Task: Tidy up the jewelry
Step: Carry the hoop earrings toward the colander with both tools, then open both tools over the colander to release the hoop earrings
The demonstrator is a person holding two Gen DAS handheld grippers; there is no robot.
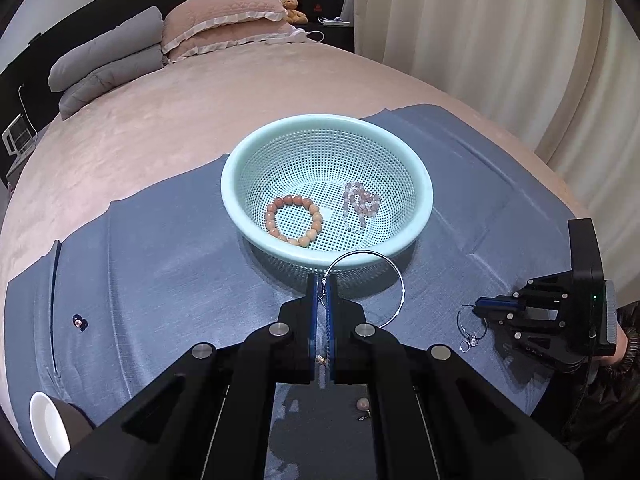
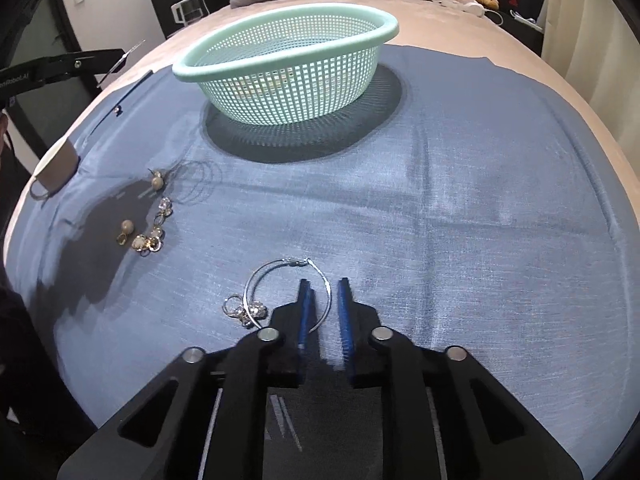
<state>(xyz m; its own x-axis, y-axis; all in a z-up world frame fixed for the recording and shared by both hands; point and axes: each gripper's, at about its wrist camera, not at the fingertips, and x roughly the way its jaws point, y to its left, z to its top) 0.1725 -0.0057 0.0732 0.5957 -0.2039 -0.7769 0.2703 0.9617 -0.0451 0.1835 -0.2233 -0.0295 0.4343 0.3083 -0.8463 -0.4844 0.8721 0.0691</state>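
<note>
My left gripper (image 1: 322, 280) is shut on a thin silver hoop (image 1: 394, 280) and holds it just short of the near rim of a mint mesh basket (image 1: 240, 168). In the basket lie an orange bead bracelet (image 1: 294, 220) and a pale pink bead bracelet (image 1: 360, 204). My right gripper (image 2: 324, 286) is open and low over the blue cloth, its left finger (image 2: 306, 300) inside a second silver hoop (image 2: 256, 280) with rings and crystals (image 2: 244, 312). The right gripper (image 1: 480, 306) also shows in the left wrist view. The basket (image 2: 280, 24) stands beyond.
Pearl and crystal earrings (image 2: 150, 232) lie on the blue cloth (image 2: 440, 220) at the left. A white cup (image 2: 52, 164) stands at the cloth's left edge. A small stud (image 1: 79, 322) lies far left. Pillows (image 1: 224, 20) lie at the bed's head.
</note>
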